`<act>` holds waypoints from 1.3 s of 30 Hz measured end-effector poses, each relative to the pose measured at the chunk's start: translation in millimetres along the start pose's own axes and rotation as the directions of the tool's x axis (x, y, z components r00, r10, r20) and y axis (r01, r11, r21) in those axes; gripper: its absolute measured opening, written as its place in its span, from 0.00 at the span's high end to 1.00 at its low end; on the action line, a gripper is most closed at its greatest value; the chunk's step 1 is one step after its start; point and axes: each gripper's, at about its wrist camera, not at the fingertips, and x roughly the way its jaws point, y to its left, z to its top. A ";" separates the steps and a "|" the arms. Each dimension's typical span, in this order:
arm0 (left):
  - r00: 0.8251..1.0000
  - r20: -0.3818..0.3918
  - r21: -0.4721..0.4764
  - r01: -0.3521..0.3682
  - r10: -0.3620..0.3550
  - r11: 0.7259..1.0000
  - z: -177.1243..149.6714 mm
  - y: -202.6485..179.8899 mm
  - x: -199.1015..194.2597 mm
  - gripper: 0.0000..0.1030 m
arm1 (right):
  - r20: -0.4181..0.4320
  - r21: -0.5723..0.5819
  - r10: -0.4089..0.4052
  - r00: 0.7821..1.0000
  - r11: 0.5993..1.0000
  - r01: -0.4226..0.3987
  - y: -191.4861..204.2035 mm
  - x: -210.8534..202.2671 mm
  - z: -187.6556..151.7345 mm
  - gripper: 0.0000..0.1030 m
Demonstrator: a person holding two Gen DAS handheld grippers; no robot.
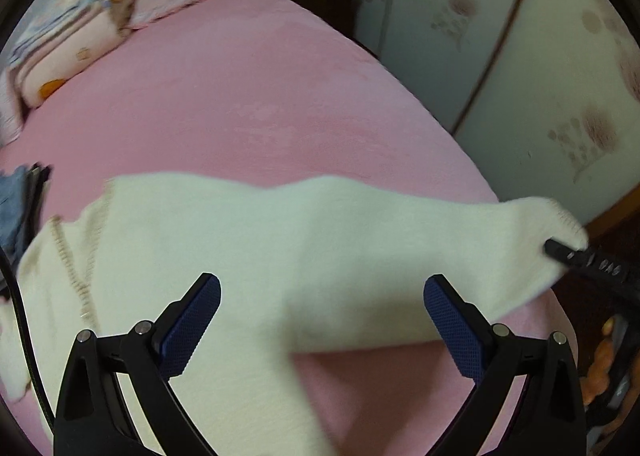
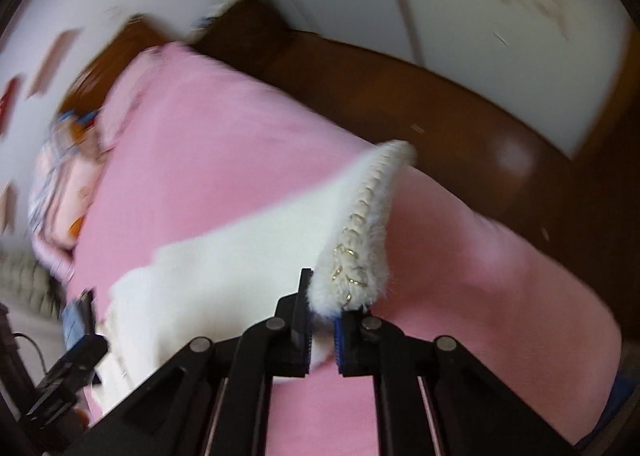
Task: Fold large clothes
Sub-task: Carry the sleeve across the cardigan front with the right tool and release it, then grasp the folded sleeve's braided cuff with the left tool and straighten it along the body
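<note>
Pink bedding (image 1: 248, 95) covered the bed under both cameras. Nearest, the right gripper (image 2: 322, 330) had its jaws pinched shut on the braided cuff (image 2: 360, 240) of a white knit sweater (image 1: 280, 248), while the left gripper (image 1: 322, 316) hung with its jaws wide apart and empty above the body of the garment. The sweater lay spread across the near part of the bed, one sleeve drawn out toward the right. It looked soft, limp and light, likely to sag and stretch; the firmer cuffs and hem seemed the safest holds. Beyond lay folded quilts (image 1: 68, 47) by the headboard.
</note>
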 end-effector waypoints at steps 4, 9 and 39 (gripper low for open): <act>0.995 0.033 -0.130 -0.089 0.094 0.988 -23.5 83.5 -46.2 0.01 | 0.034 -0.244 0.108 0.994 0.965 -0.096 99.1 -31.0 2.5 0.93; 0.983 0.067 -0.292 -0.147 0.173 0.945 -58.5 188.4 -90.8 0.01 | -0.009 -0.545 0.268 0.963 0.806 -0.230 243.4 -45.6 -41.8 0.93; 0.892 -0.126 -0.346 0.372 -0.435 0.862 -109.4 261.6 104.1 0.44 | -0.185 -0.637 -0.048 0.981 0.767 -0.083 297.7 66.0 -224.5 0.67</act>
